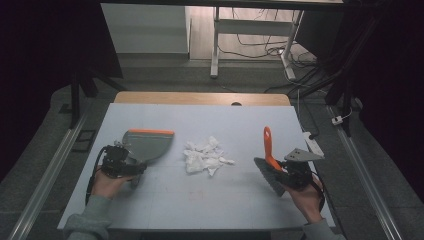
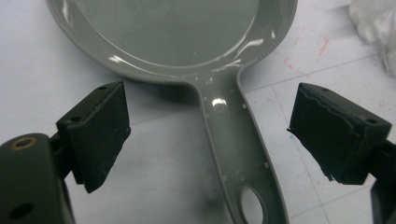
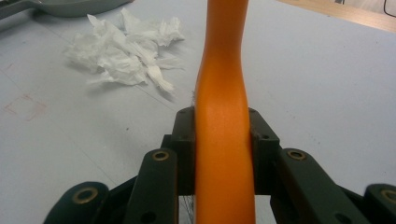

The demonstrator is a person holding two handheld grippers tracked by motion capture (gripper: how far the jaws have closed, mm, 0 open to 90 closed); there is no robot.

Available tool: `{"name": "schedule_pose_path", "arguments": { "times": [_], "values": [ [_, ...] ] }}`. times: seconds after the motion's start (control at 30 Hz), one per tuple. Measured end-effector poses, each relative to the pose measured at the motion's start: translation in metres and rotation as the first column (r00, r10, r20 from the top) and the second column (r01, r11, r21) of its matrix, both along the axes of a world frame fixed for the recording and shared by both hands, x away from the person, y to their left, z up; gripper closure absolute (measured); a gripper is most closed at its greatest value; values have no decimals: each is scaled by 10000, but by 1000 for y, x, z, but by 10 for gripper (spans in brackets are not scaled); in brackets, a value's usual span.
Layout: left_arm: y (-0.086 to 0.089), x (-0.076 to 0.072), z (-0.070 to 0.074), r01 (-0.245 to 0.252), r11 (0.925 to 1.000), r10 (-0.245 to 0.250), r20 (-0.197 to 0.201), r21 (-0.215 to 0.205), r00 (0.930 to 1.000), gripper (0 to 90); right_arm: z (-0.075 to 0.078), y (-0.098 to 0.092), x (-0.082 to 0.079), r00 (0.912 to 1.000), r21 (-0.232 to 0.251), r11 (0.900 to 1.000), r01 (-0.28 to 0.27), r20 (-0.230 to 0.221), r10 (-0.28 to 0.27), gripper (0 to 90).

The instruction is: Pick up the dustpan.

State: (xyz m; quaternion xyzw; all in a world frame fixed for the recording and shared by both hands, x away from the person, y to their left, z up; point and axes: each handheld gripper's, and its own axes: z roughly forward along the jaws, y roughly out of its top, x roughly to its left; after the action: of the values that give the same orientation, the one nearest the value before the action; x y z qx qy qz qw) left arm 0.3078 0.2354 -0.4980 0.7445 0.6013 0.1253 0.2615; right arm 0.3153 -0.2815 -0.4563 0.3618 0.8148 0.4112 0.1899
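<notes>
A grey dustpan [image 1: 148, 144] with an orange lip lies flat at the left of the table. My left gripper [image 1: 131, 169] is open at its handle [image 2: 233, 140], and both pads [image 2: 100, 130] stand well clear of it on either side. My right gripper [image 1: 286, 173] is shut on the orange handle [image 3: 223, 70] of a hand brush [image 1: 268, 150]; the handle points away from me and the dark bristles [image 1: 267, 179] sit low by the table. A heap of torn white paper scraps [image 1: 205, 156] lies between the dustpan and the brush, and the scraps [image 3: 126, 51] are also in the right gripper view.
The white table top [image 1: 200, 205] has a wooden strip [image 1: 200, 98] along its far edge. A white power strip [image 1: 314, 144] lies past the right edge. A desk frame [image 1: 216, 45] and loose cables [image 1: 260, 47] are on the floor beyond.
</notes>
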Motion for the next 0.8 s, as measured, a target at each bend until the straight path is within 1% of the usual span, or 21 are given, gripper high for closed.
{"name": "schedule_pose_path", "arguments": {
  "times": [0.2, 0.33, 0.4, 0.57, 0.6, 0.7, 0.77, 0.8],
  "values": [
    [-4, 6, -11, -57, 10000, 58, -400, 15, 9992, 144, 0, -2, -1, 10000, -3, 10000, 45, 15, -45, 699],
    [-4, 8, -15, -115, 9999, 110, -531, -92, 9985, 157, 1, -3, -2, 10000, 19, 10000, 60, 51, -60, 699],
    [-4, 10, -20, -174, 9997, 161, -709, -177, 9974, 162, 1, -3, -2, 9999, 23, 9999, 106, 43, -106, 699],
    [-5, 14, -24, -264, 9994, 247, -757, -212, 9968, 190, 0, -3, -2, 9999, -7, 9999, 110, 16, -110, 699],
    [-5, 16, -26, -272, 9993, 249, -812, -274, 9964, 203, 0, -3, -2, 9999, -36, 9999, 114, 21, -114, 699],
    [-7, 17, -27, -293, 9992, 271, -815, -255, 9963, 239, 0, -3, -2, 9999, -17, 9999, 140, 9, -140, 699],
    [-7, 17, -27, -396, 9987, 373, -688, -321, 9969, 265, 0, -3, -2, 9999, -28, 9999, 150, 7, -150, 699],
    [-7, 17, -27, -396, 9987, 373, -688, -321, 9969, 279, 0, -3, -2, 9999, -28, 9999, 150, 7, -150, 699]
  ]
}}
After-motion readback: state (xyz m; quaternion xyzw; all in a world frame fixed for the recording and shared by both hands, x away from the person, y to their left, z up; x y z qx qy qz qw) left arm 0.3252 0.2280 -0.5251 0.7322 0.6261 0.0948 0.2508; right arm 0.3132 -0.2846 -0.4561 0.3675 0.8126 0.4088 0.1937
